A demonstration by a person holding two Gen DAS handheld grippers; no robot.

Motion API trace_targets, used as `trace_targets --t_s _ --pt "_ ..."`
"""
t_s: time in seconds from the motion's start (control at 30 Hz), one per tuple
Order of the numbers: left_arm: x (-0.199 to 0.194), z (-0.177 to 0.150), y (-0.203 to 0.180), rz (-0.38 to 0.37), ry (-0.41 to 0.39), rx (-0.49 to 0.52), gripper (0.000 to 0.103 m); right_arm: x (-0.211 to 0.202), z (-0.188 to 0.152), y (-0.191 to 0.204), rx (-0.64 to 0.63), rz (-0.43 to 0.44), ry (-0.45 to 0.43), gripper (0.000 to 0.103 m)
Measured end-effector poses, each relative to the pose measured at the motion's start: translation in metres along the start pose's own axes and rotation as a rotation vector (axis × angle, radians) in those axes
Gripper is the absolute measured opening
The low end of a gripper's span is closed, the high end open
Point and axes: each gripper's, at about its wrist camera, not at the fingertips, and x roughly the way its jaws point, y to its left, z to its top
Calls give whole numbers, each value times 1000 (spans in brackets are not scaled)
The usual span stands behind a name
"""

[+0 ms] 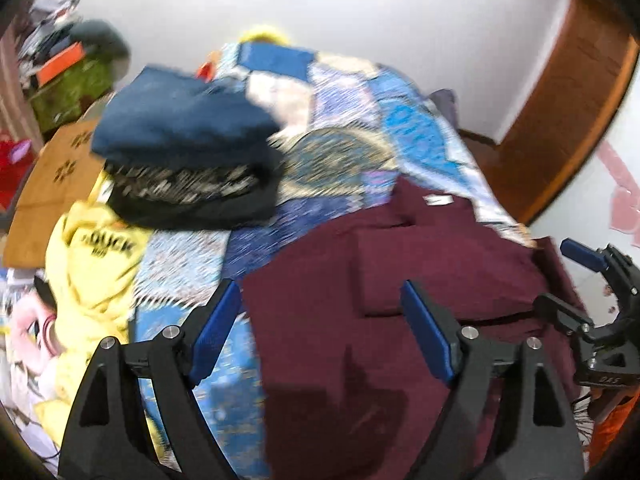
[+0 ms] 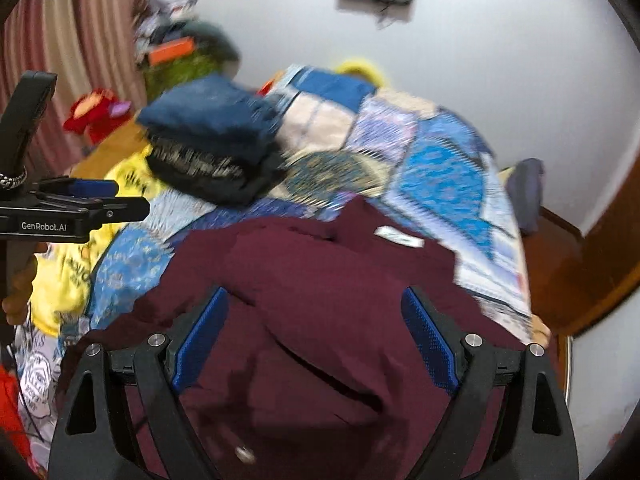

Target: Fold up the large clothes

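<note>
On the bed [image 1: 352, 152], spread with a blue patterned quilt, a maroon garment [image 1: 360, 280] lies partly folded at the near edge, filling the view from about 4 to 7 o'clock in both pictures. The left gripper [image 1: 320, 332] hangs above it with its fingers [image 1: 218, 332] spread wide and nothing between them. The right gripper [image 2: 316, 336] is above the same cloth, its fingers [image 2: 430, 340] also wide apart and holding nothing. At about 10 o'clock sits a stack of folded clothes [image 1: 188, 152], dark blue on black, with a yellow shirt [image 1: 96, 264] just beside it at 9 o'clock.
</note>
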Motion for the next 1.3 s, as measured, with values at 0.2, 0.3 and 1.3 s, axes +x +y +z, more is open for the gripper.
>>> trace_targets --t_s 0.2,0.3,1.3 --pt "55 -26 61 -62 155 -114 82 60 7 32 -102 34 172 85" --pt "87 -43 81 -125 238 -183 82 81 7 44 -163 15 234 84" --pt "69 24 92 -35 44 -192 2 -6 43 -52 151 -56 -139 17"
